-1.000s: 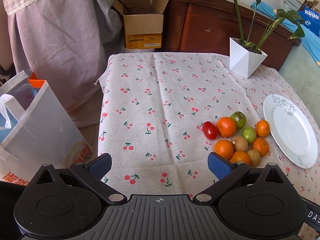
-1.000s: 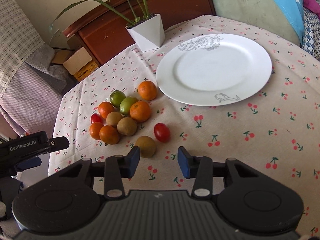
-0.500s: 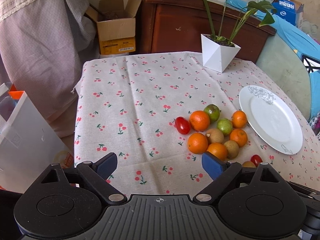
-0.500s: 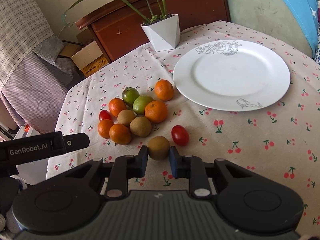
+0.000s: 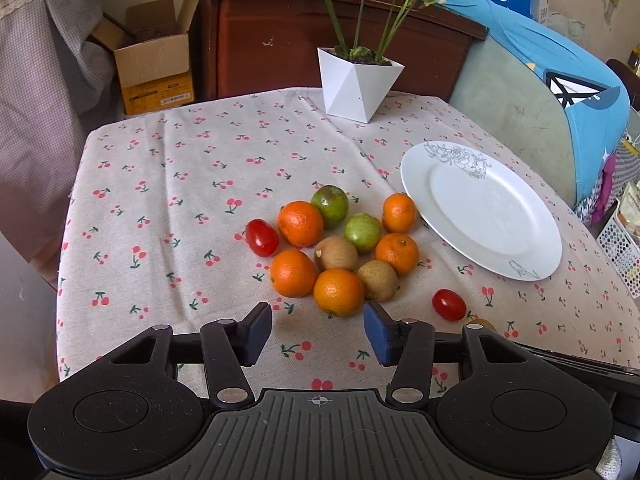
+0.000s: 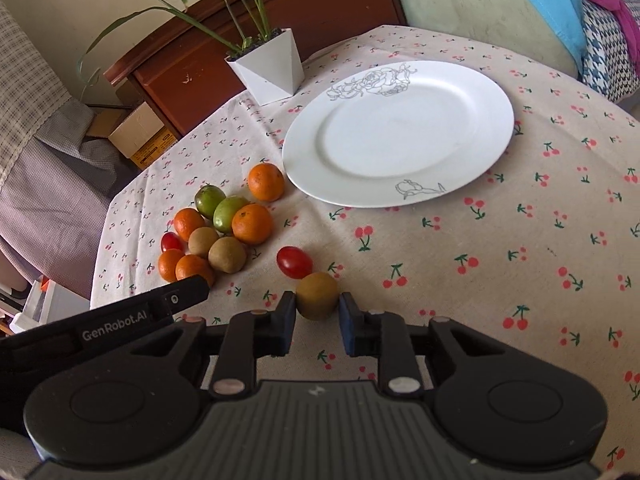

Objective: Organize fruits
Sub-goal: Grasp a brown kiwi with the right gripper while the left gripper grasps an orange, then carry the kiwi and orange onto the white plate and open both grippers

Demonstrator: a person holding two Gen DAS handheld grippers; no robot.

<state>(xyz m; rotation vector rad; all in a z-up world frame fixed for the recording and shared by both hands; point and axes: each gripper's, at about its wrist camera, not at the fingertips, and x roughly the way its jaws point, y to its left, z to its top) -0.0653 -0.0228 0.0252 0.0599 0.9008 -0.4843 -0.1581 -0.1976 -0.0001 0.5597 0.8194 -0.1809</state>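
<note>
Two hand-held tongs work over a surface covered by a cherry-print cloth (image 6: 500, 240). The right tongs (image 6: 317, 314) grip a brown kiwi (image 6: 317, 296) between their blue pads, low over the cloth near the front edge. The left tongs (image 5: 318, 330) are spread wide and hold nothing, hovering just in front of a cluster of fruit.

The step in hand appears to be the pick-up of the first fruit. The next move probably calls for lifting the kiwi and carrying it forward and slightly right to the white plate (image 6: 492, 92), which has nothing on it, then loosening the grip gently so the fruit does not roll off.

Counted: five oranges, the nearest (image 5: 339, 292) right before the left tongs; two green fruits (image 5: 363, 232); three kiwis including the held one, with two (image 5: 378, 280) in the cluster; two small red tomatoes, one (image 5: 262, 237) at the cluster's left and one (image 6: 294, 262) apart, just beside the held kiwi. A white planter (image 5: 356, 84) stands at the far edge.
</note>
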